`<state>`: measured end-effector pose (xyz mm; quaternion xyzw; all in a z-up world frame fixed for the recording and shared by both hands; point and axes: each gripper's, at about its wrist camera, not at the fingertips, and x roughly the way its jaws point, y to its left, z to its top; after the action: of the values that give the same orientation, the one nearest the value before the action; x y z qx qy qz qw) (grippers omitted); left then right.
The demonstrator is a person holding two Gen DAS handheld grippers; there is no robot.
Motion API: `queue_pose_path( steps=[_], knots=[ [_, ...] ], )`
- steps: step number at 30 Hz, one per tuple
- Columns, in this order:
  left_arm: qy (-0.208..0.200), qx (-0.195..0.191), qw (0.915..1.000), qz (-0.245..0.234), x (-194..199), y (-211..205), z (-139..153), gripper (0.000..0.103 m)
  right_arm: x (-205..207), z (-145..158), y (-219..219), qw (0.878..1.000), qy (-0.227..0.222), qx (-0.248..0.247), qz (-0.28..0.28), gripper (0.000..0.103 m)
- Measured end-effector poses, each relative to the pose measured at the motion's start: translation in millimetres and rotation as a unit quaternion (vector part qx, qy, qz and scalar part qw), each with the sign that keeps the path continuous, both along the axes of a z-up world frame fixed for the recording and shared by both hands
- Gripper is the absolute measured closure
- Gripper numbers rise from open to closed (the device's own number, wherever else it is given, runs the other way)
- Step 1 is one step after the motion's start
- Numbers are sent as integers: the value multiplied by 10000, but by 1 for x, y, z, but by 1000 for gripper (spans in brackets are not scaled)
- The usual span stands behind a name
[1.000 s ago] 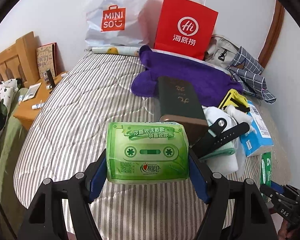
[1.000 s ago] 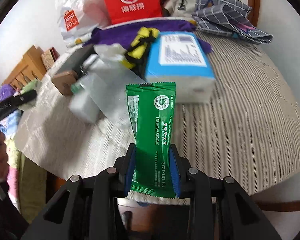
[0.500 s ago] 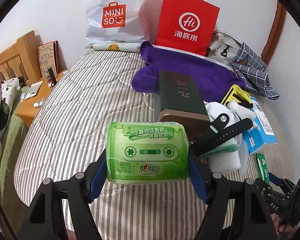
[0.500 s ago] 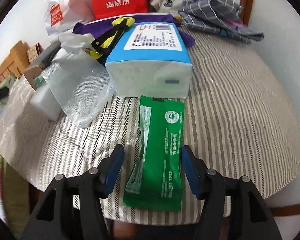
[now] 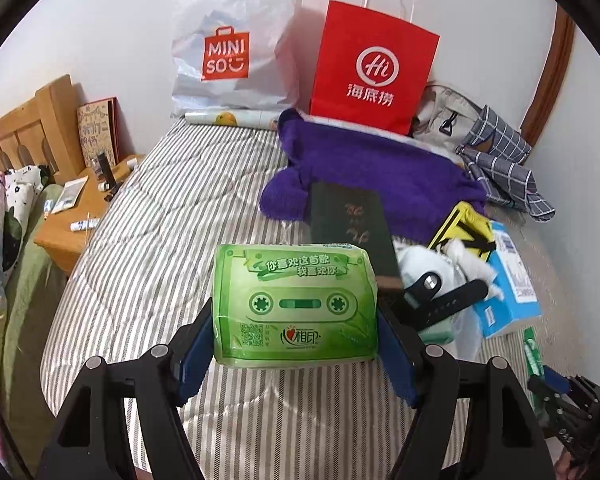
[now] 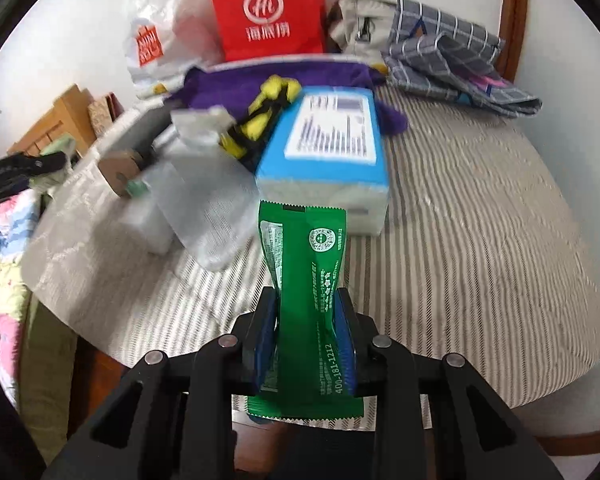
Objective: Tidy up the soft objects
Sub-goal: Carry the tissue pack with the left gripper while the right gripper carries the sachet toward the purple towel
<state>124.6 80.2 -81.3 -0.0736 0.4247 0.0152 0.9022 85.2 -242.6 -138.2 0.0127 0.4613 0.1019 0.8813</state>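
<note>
In the left wrist view, the left gripper (image 5: 296, 344) squeezes a light green tissue pack (image 5: 295, 304) from both sides and holds it up over the striped bed (image 5: 160, 240). A dark box (image 5: 354, 228) and a purple towel (image 5: 380, 172) lie behind it. In the right wrist view, the right gripper (image 6: 305, 340) has just been closing, and its blue pads now pinch a dark green packet (image 6: 306, 304) that stands up in front of a blue tissue box (image 6: 328, 160).
</note>
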Motion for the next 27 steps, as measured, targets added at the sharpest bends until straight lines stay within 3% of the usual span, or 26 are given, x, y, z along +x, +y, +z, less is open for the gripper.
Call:
queue_pose_path(
  steps=[5, 16, 27],
  knots=[
    [-97, 46, 9999, -83, 10, -9, 16, 31, 2, 29, -9, 9995, -303, 114, -65, 74],
    [-251, 161, 9994, -152, 47, -23, 39, 31, 53, 74, -19, 9971, -736, 148, -139, 74],
    [-295, 447, 9985, -86, 84, -27, 52, 31, 124, 85, -10, 9963, -808, 260, -150, 74]
  ],
)
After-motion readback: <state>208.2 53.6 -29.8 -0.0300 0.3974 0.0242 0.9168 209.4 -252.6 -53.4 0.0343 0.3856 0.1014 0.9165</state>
